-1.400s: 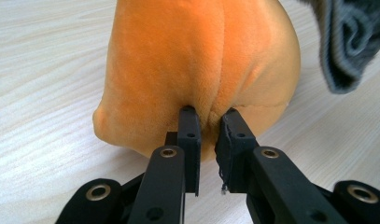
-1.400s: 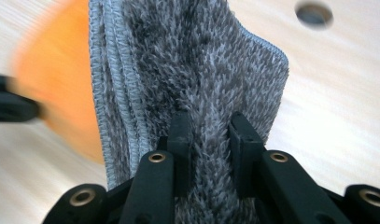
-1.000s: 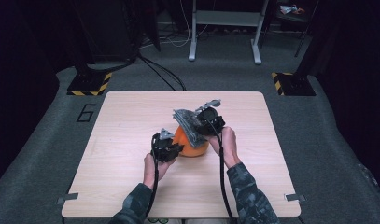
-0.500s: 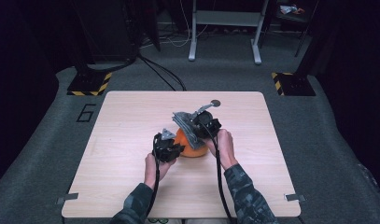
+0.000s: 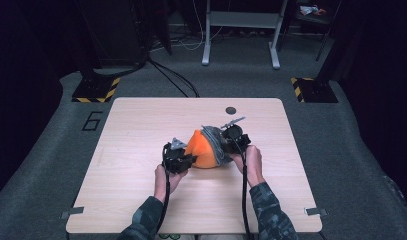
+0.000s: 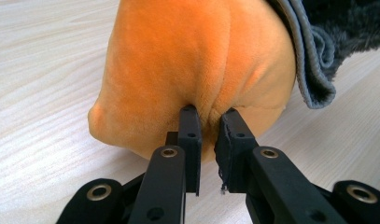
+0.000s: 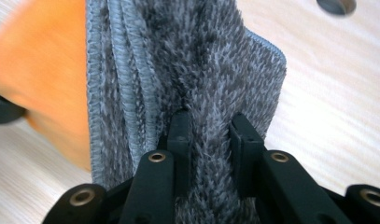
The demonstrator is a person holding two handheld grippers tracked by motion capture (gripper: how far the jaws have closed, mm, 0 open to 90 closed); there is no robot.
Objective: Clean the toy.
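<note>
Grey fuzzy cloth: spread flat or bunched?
Bunched: the grey fuzzy cloth hangs in folds beside the orange plush cushion, pinched by the right gripper.

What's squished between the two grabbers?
In the high view, an orange plush cushion with a grey fuzzy cover lies between left gripper and right gripper.

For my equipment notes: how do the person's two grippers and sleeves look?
Both the left gripper and right gripper are black, with flat black fingers joined by brass-ringed rivets. A black cable trails from each, and a grey three-cornered plate sits on top. The sleeves are dark camouflage.
</note>
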